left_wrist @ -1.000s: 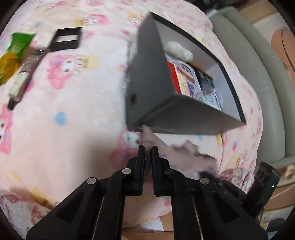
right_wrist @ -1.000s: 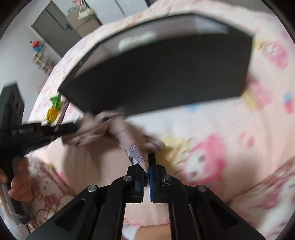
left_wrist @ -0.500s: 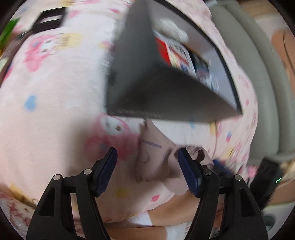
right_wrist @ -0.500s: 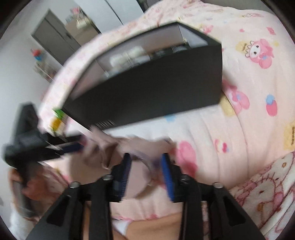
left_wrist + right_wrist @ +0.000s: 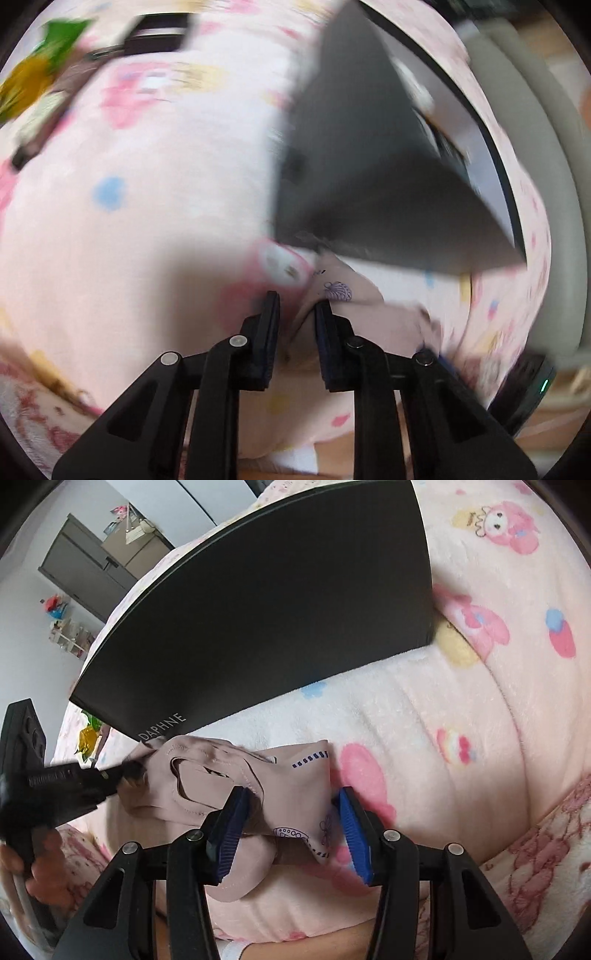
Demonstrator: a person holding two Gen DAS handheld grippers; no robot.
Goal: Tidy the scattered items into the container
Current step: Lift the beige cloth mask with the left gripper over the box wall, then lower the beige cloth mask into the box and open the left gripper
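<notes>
Right gripper (image 5: 293,821): its blue-padded fingers (image 5: 227,830) stand well apart and are opening, straddling the near end of a mauve fabric item (image 5: 236,779) printed with small purple motifs; the pads do not press on it, so the item is released on this side. Left gripper (image 5: 297,321): its fingers (image 5: 271,332) are narrowly parted and closing, with a fold of the same mauve fabric item (image 5: 354,299) just at the inner face of the right-hand finger; the left wrist view is blurred, and whether the pads yet bear on the cloth cannot be told. In the right wrist view the left gripper (image 5: 125,771) meets the far corner of the fabric, and a hand (image 5: 37,871) grips its handle at the left edge. The fabric lies crumpled on a pink cartoon-print blanket (image 5: 461,709), just in front of the black box (image 5: 258,609), with its far corner touching the lower edge of the wall lettered "DAPHNE". The black box (image 5: 354,162) stands open-topped on the blanket; its contents are too blurred to identify. Further out on the blanket, at the upper left of the left wrist view, lie a green and yellow packet (image 5: 33,77) and a black rectangular frame (image 5: 159,33), both well apart from the box. A grey cabinet (image 5: 85,568) stands against the wall in the background.
</notes>
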